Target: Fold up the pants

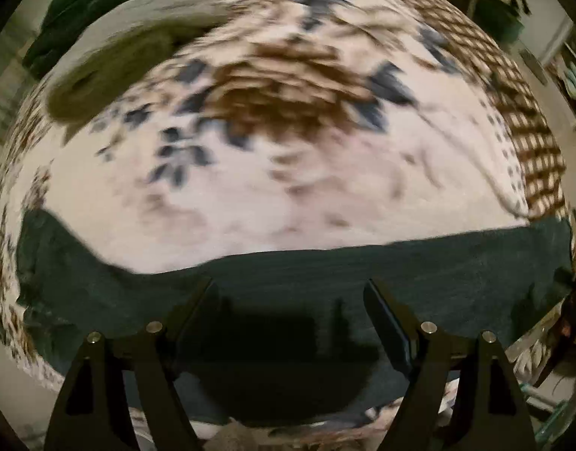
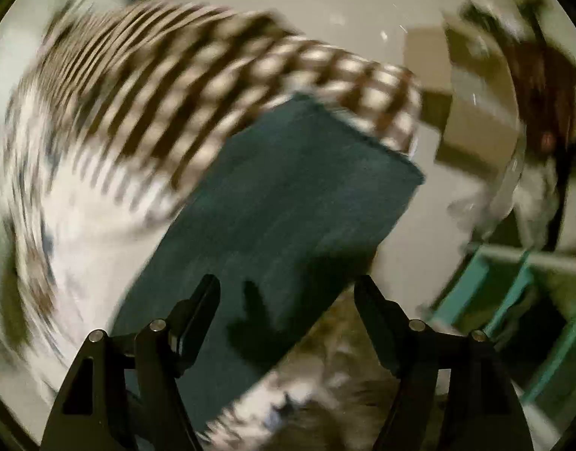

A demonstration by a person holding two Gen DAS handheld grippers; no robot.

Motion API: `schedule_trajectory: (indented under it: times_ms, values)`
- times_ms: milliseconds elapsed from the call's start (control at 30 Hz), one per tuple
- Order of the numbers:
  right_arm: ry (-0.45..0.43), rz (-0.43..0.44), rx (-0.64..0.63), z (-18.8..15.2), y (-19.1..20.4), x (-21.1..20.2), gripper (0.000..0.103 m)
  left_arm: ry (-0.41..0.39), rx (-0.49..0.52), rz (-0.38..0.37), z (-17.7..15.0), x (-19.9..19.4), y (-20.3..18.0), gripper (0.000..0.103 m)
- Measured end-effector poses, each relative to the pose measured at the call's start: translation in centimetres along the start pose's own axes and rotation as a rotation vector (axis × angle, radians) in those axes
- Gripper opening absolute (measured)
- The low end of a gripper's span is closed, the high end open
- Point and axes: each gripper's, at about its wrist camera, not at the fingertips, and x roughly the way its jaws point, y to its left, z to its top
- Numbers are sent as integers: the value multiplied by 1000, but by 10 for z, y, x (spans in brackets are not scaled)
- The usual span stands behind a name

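Observation:
Dark teal pants [image 1: 419, 274] lie flat across the near part of a bed with a floral and checked cover [image 1: 288, 195]. My left gripper [image 1: 288, 289] is open and empty, its fingers just above the pants. In the right wrist view the pants [image 2: 288, 206] run as one long strip up to a leg end near the bed's edge. My right gripper [image 2: 286, 285] is open and empty over the pants' near part. Both views are motion-blurred.
An olive garment [image 1: 111, 71] and a dark green one [image 1: 96, 11] lie at the bed's far left. Right of the bed are a teal frame [image 2: 487, 285], cardboard boxes [image 2: 472, 131] and a pale floor [image 2: 344, 7].

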Motion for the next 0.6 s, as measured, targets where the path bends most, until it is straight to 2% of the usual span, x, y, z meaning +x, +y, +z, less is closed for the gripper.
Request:
schedule_trajectory:
  times_ms: [67,200,267,367,500,600]
  values:
    - [40,-64,-135,-26,52,1,76,11,-29,47,5,-8,28,78]
    - [90,-116,-351,-85,141,13,79,65,-109,149,9,-7,106,78]
    - [93,-140,-442,-114,187,22,81,121,-159,204,13,1,149,78]
    - [127,-132,-502,-149,245,41,81,207,-207,257,20,15,209,78]
    - [144,-134,-548,-173,304,57,81,286,-315,249,39,42,269,78]
    - [132,-165,-575,-181,332,65,81,345,-432,192,51,60,310,78]
